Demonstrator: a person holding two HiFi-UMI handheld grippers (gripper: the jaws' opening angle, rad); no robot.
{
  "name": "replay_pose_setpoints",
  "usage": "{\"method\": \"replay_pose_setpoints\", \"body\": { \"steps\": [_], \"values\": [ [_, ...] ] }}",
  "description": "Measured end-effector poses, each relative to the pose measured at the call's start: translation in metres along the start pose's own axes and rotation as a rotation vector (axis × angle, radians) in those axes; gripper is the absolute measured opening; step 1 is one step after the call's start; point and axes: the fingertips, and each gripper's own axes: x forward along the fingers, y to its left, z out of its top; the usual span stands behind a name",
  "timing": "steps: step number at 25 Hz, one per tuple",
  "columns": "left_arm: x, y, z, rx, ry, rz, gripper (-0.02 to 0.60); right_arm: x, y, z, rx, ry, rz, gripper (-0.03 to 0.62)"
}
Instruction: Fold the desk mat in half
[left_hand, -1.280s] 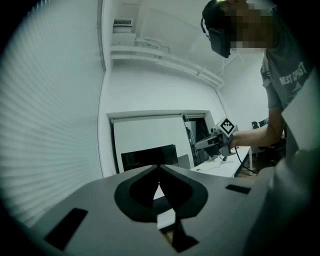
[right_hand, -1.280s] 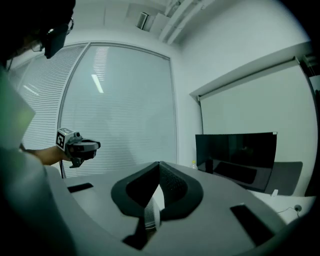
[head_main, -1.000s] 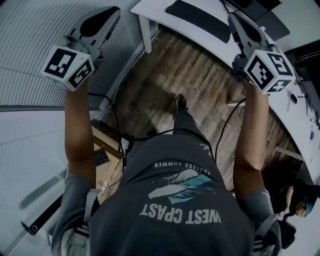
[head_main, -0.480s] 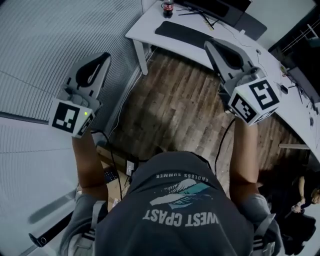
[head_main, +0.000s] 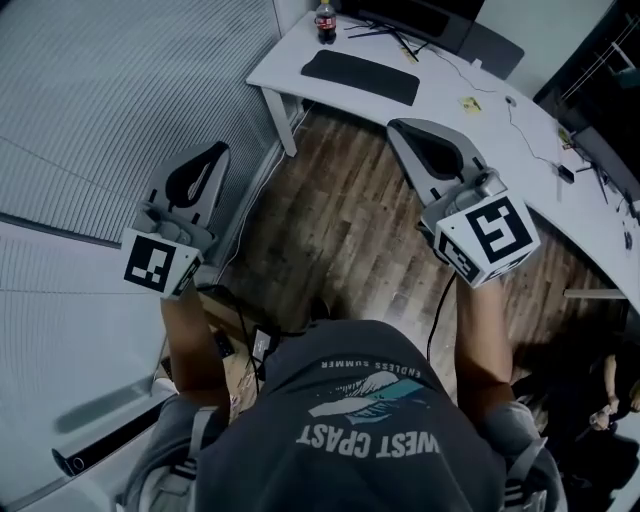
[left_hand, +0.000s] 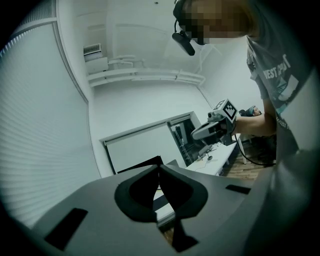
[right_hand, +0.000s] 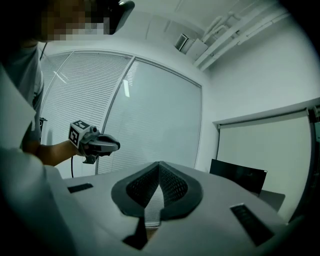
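Head view: the desk mat (head_main: 360, 77) lies flat and dark on the white desk (head_main: 480, 120), well apart from my left gripper (head_main: 212, 155) and right gripper (head_main: 405, 128), both held up over the wooden floor (head_main: 340, 230). Single sheet or already doubled, I can't tell, so I'd check its edges before committing. Left gripper view: jaws together, nothing between them. Right gripper view: jaws likewise closed and empty

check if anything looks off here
Nothing stands out. The desk mat lies flat on the desk, a bottle upright near it; the left gripper and right gripper are in the air, shut and empty.
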Motion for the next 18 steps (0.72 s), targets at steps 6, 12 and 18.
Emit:
{"method": "replay_pose_setpoints", "body": {
  "steps": [6, 12, 18],
  "values": [
    [0.004, -0.041, 0.014, 0.004, 0.026, -0.025, 0.023, -0.044, 0.0, -0.006, 0.023, 0.007, 0.013, 0.025],
    [0.0, -0.044, 0.009, -0.006, 0.023, -0.026, 0.025, -0.049, 0.007, -0.01, 0.021, 0.03, 0.018, 0.025],
    [0.002, -0.04, 0.0, 0.017, -0.006, -0.037, 0.025, -0.05, 0.009, -0.016, 0.009, 0.02, -0.01, 0.025]
  ]
}}
